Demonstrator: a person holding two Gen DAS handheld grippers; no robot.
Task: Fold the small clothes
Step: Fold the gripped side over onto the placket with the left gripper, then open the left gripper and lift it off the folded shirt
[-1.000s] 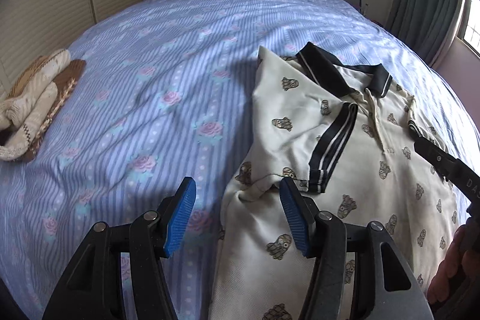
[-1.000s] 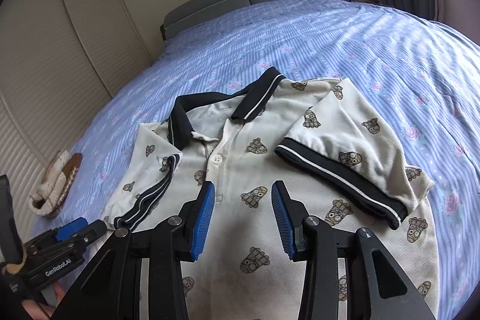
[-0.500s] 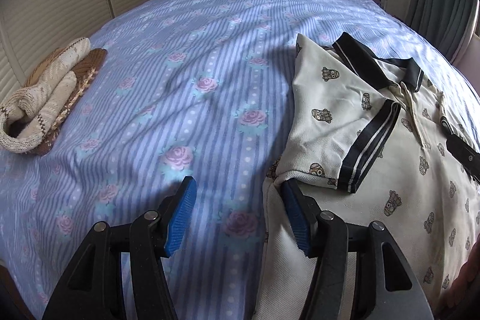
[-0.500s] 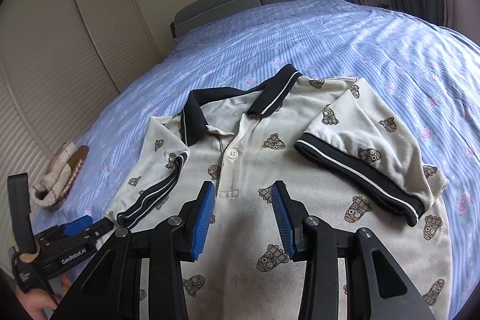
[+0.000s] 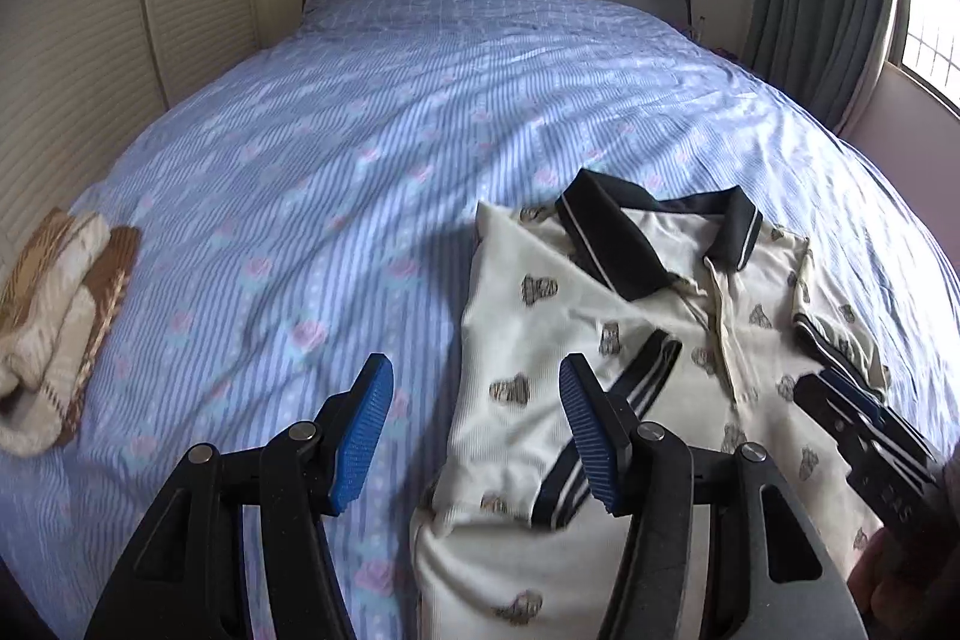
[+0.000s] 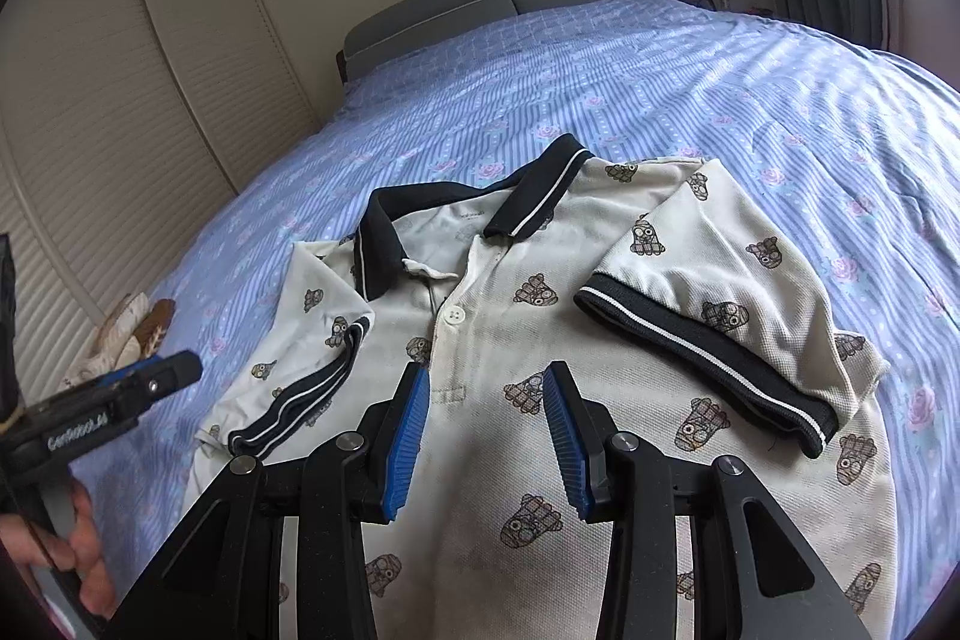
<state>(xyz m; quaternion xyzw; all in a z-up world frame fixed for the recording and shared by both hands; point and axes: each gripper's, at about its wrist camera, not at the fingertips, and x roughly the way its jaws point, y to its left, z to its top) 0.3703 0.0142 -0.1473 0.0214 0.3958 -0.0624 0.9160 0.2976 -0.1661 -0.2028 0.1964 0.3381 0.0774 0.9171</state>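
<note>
The left gripper [image 5: 474, 430] has been lifted off the polo shirt [image 6: 600, 340]'s edge; both it and the right gripper [image 6: 486, 436] are held open, empty, above the shirt.

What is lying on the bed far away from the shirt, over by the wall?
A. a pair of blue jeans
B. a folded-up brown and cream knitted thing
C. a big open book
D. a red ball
B: a folded brown and cream knitted garment lies near the edge of the striped bed cover, well apart from the cream polo shirt.
</note>
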